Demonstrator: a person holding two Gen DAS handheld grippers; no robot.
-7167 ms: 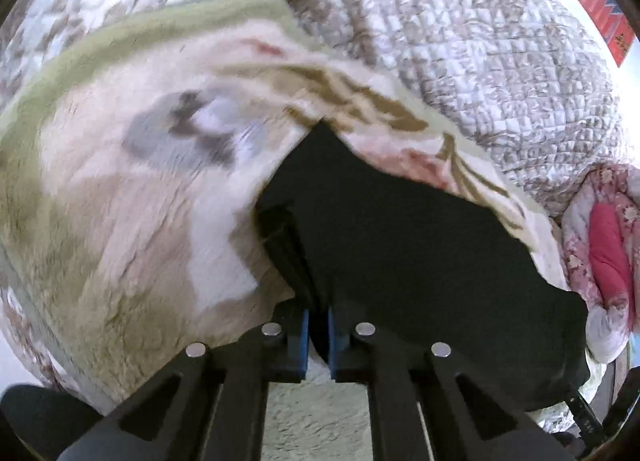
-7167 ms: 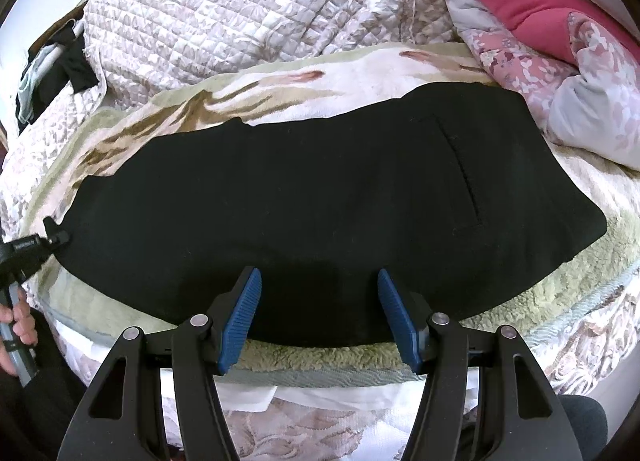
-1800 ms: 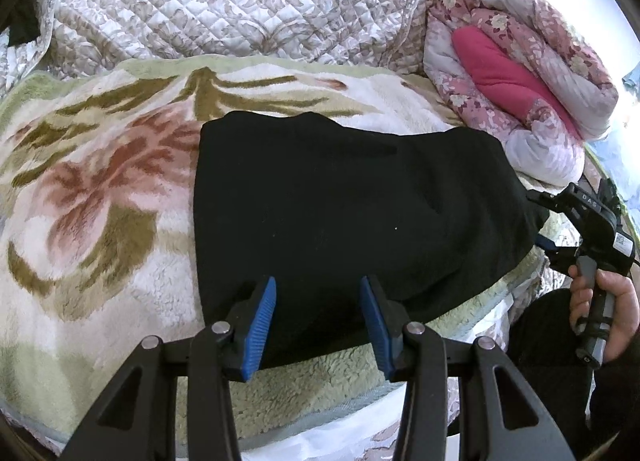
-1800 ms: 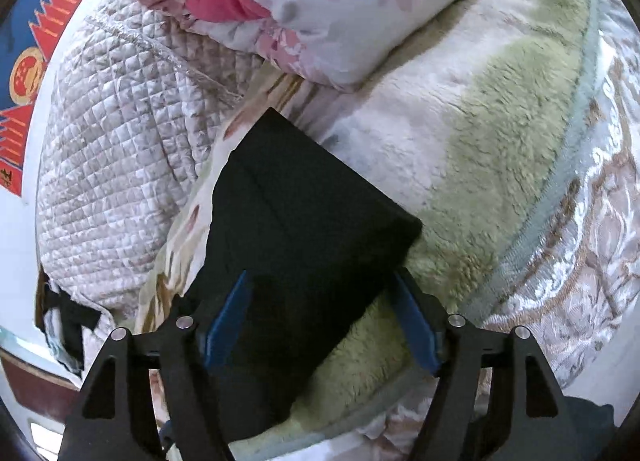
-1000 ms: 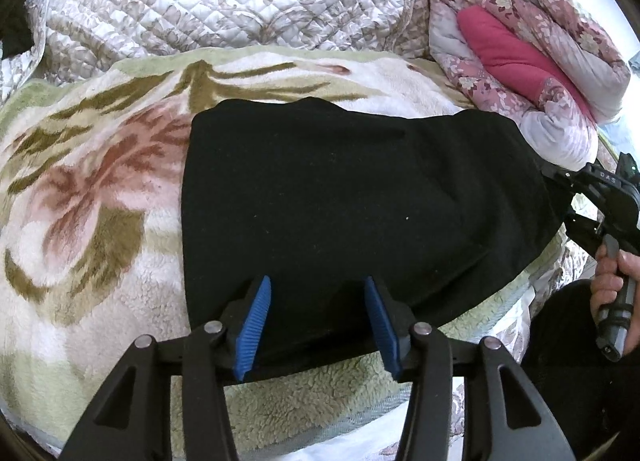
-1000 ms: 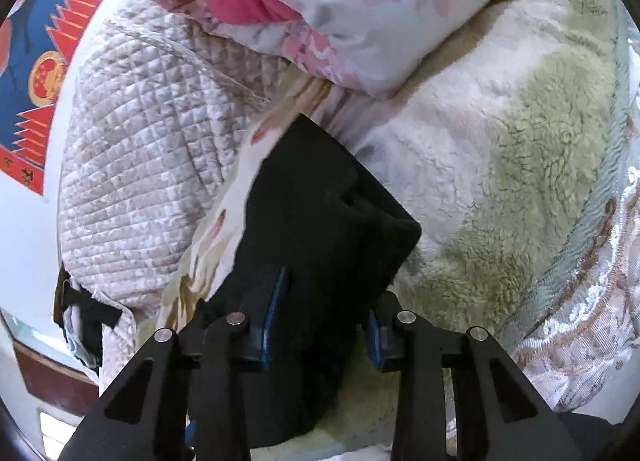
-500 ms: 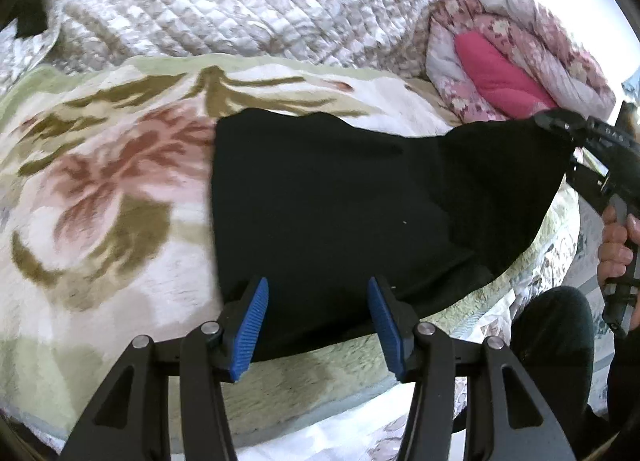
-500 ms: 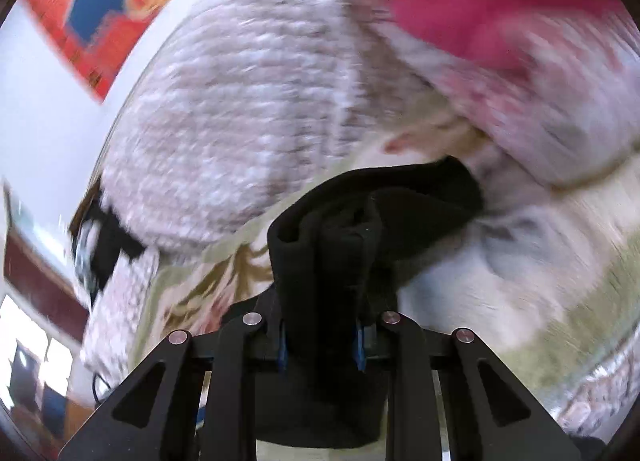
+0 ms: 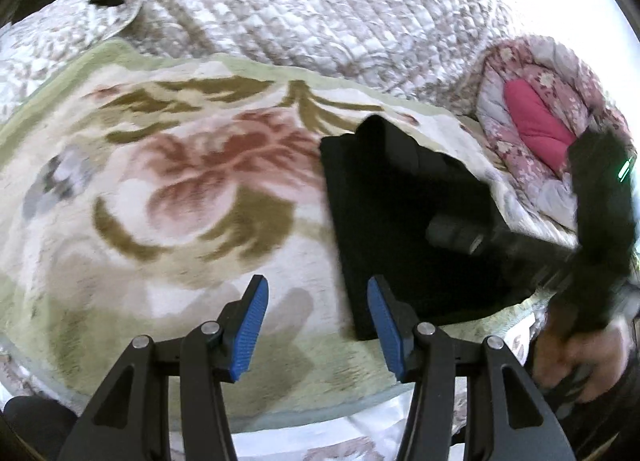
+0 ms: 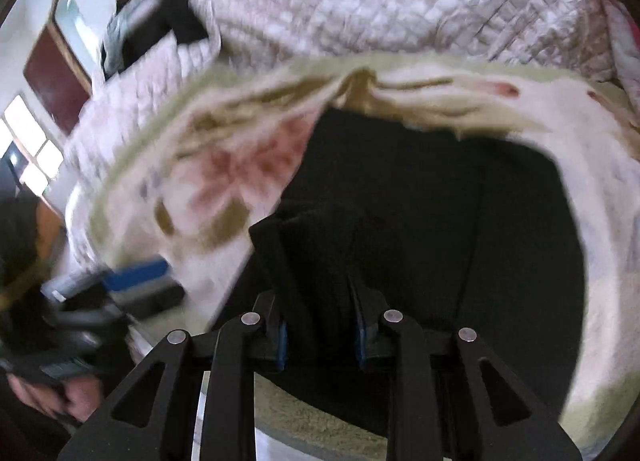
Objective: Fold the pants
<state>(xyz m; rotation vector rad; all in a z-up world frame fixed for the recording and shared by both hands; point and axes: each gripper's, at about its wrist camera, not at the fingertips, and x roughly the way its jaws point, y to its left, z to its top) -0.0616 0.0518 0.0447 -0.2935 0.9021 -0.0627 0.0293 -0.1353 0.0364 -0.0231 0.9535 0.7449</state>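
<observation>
Claw on the right [image 10: 322, 335] is clamped on a bunched end of the black pants [image 10: 432, 197], carried over the half lying on the floral blanket [image 9: 168, 181]. Left claw [image 9: 318, 325] is held open and empty beside the pants' edge. A crooked fold could be caused if the thick bunch slips.

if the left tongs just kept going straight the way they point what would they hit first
Most likely the floral blanket: the open left tongs hold nothing and point down at bare blanket beside the left edge of the folded black pants. The right pad overlaps that edge in the picture, so it might graze the pants; depth is unclear.
</observation>
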